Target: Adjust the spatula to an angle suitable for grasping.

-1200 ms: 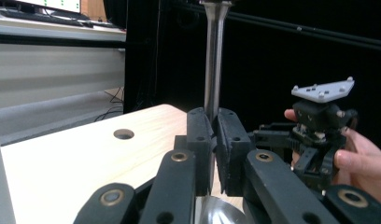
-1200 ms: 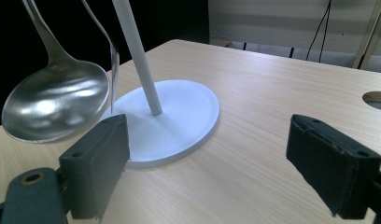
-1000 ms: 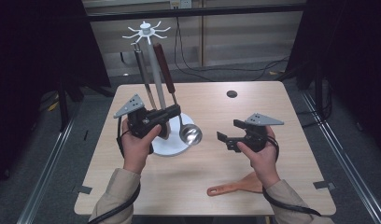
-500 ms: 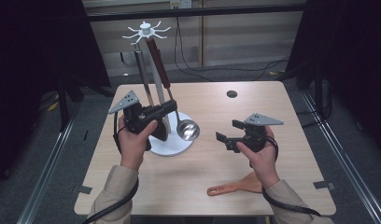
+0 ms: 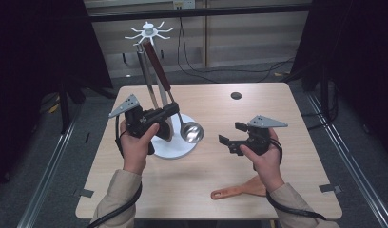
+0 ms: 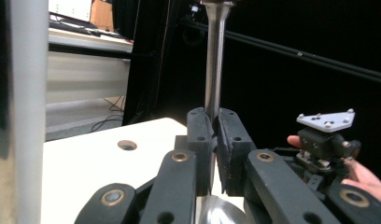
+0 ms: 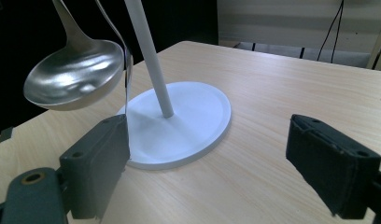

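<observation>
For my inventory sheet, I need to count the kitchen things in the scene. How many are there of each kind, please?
Ladle: 1
Hanging utensil beside the ladle, head hidden: 1
Wooden spatula: 1
White utensil stand: 1
Total: 4

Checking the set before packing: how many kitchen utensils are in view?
3: a ladle held by the left claw, a second utensil hanging on the rack, a wooden spatula near the table's front edge.
</observation>
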Action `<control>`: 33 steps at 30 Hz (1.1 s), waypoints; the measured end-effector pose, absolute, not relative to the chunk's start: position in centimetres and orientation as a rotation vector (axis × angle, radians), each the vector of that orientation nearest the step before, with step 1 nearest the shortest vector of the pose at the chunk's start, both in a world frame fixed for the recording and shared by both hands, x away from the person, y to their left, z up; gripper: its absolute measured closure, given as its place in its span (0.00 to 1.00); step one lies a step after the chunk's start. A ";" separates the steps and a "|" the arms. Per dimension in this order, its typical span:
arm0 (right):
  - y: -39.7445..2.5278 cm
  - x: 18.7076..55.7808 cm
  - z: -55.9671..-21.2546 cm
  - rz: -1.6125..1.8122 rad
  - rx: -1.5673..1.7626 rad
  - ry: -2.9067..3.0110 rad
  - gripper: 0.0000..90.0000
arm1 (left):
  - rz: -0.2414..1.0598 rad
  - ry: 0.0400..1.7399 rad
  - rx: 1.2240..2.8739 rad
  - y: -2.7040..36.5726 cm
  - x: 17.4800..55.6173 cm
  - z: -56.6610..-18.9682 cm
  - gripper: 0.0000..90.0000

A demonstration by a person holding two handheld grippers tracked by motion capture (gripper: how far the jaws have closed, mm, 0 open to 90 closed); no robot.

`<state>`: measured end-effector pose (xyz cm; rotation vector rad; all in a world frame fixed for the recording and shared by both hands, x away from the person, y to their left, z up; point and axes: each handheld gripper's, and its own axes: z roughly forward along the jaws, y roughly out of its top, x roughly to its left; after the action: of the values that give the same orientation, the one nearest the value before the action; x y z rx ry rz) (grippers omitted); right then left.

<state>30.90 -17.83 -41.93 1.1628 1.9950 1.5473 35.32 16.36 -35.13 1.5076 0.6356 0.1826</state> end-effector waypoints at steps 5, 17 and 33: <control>-17.7 30.9 -42.0 1.546 1.163 2.000 0.15 | 0.188 0.588 1.535 15.9 35.0 -34.8 0.94; -17.7 31.0 -42.0 1.550 1.161 2.008 0.15 | 0.164 0.606 1.533 16.1 35.9 -34.7 0.94; -17.4 31.0 -42.2 1.549 1.157 2.021 0.15 | 0.162 0.584 1.492 16.9 35.1 -34.8 0.95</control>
<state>31.00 -17.43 -42.18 1.1566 2.0214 1.5493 35.10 16.90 -34.81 1.4921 0.5836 0.1619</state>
